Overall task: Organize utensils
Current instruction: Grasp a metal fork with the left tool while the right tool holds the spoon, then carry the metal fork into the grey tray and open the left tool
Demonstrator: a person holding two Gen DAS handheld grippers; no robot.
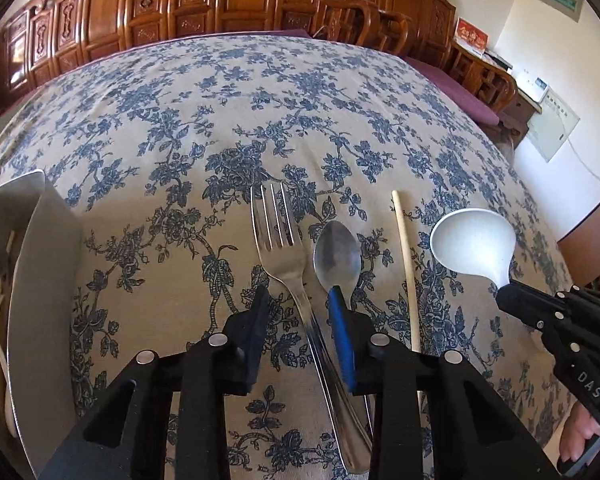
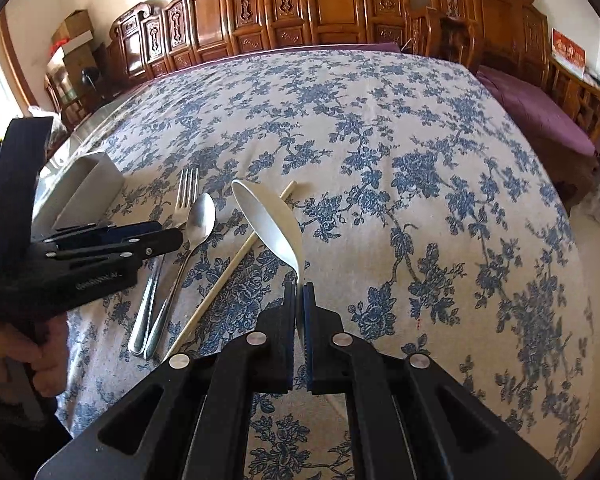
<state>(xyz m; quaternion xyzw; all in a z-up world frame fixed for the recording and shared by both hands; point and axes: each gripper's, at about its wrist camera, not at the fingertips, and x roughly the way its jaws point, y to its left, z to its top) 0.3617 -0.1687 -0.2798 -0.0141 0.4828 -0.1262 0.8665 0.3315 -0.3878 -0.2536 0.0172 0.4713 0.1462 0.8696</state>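
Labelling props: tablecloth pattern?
Blue floral print on beige tablecloth; clearest in the right wrist view.

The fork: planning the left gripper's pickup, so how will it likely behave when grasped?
The fork looks like polished metal, so probably stiff but slippery between pads. Its thin handle lies flat on the tablecloth, likely awkward to get under. Its handle sits against the metal spoon, which might shift too.

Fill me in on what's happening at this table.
A person with a gripper in each hand is sorting cutlery on a floral tablecloth. The right gripper is shut on the handle of a white ladle-like spoon. The left gripper straddles the metal fork, its pads not visibly pressing on it. A metal spoon and a chopstick lie alongside. A grey organizer box stands further left.
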